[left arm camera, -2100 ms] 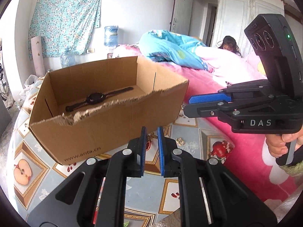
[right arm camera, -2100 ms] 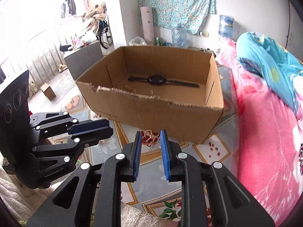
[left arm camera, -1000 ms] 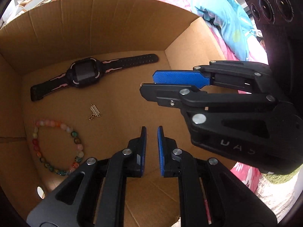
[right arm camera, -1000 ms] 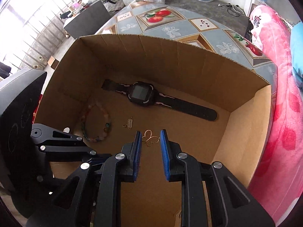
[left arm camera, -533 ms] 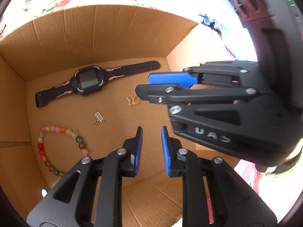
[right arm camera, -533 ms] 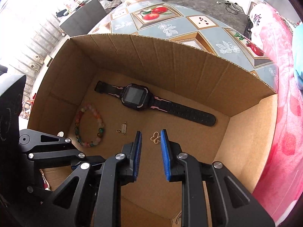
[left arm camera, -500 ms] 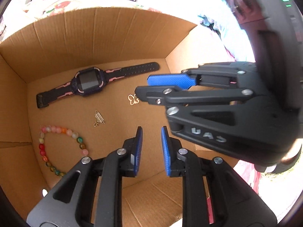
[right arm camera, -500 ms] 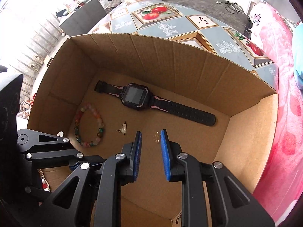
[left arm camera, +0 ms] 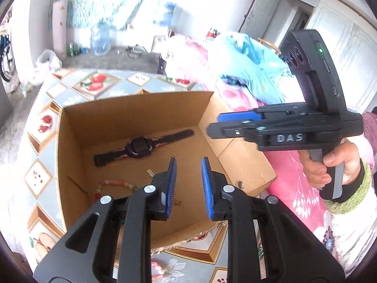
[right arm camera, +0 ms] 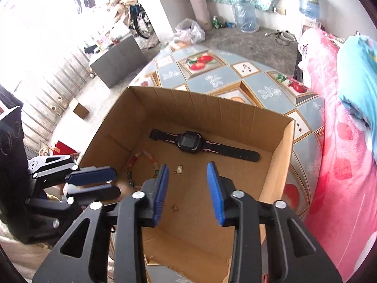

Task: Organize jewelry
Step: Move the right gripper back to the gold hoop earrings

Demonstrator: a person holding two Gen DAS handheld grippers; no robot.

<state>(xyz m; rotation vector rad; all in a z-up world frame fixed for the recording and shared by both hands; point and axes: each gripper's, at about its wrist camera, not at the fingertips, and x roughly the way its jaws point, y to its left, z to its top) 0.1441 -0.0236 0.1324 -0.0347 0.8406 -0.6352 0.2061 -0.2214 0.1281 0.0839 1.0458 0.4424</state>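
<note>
**Both grippers spread above the cardboard box of jewelry**

An open corrugated cardboard box (right arm camera: 278,155) with a ragged, torn near edge stands on a desk (right arm camera: 266,87) covered in a glossy cloth of grey-blue diamonds and framed fruit pictures. On the box's flat brown floor, nearest the far wall, lies a black watch (right arm camera: 188,141) with a square dark face and a long ribbed strap with thin pink lines, stretched out straight. Nearer than the watch, by the box's left wall, curves a bracelet (right arm camera: 141,160) of round beads in pale pink, orange, red and green. Just right of the bracelet sits a tiny gold ladder-shaped charm (right arm camera: 179,169), and nearer still a small gold earring (right arm camera: 174,208) lies apart on bare cardboard.

The right gripper (right arm camera: 188,189) hangs over the near part of the box, its ribbed blue pads on black plastic arms held wide apart with nothing between them. The left gripper (left arm camera: 187,186) is over the box's near left side, pads likewise parted and empty. In the left wrist view a hand (left arm camera: 329,165) in a green knitted cuff grasps the right gripper's handle beside the box. A bed with pink floral covers (right arm camera: 341,165) lies to the box's right.
</note>
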